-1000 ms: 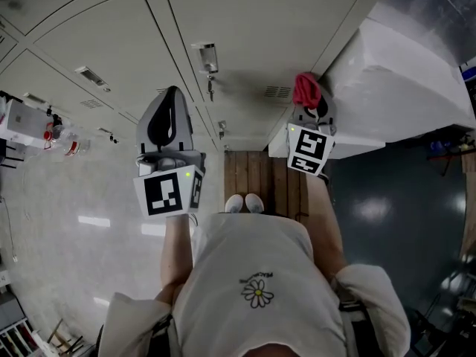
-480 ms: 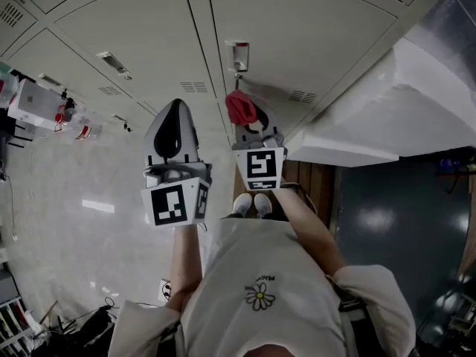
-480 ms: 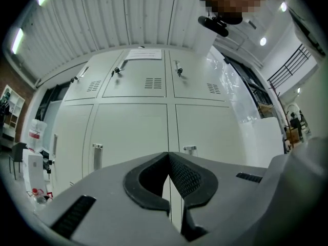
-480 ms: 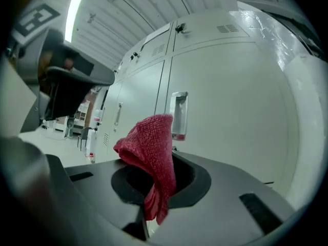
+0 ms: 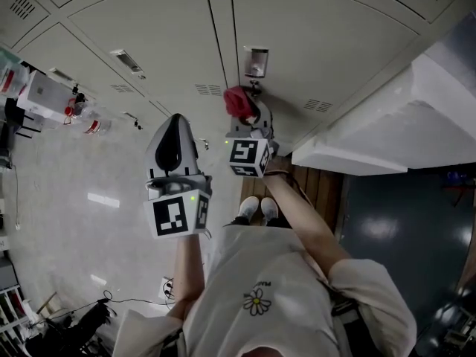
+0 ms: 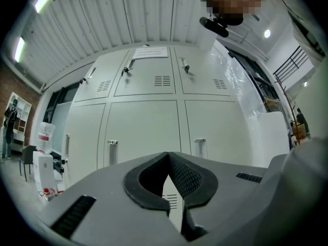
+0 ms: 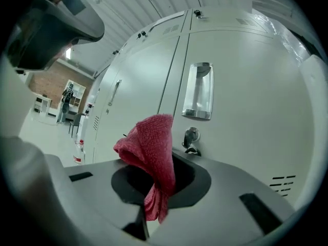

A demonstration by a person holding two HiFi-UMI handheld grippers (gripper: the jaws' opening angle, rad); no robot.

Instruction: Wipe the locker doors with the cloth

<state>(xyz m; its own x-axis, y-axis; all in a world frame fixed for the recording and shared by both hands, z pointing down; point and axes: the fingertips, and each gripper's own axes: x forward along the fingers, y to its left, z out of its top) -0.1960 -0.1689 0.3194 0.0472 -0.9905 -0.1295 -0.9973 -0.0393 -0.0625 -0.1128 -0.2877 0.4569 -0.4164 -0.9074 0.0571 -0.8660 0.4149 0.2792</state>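
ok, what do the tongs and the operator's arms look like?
The left tongs and right tongs are grey shells, black teardrop opening with textured black pads. Each has a white cube with black square markers; the left cube shows a green light. Arms bare below short white sleeves; white T-shirt with a daisy print.
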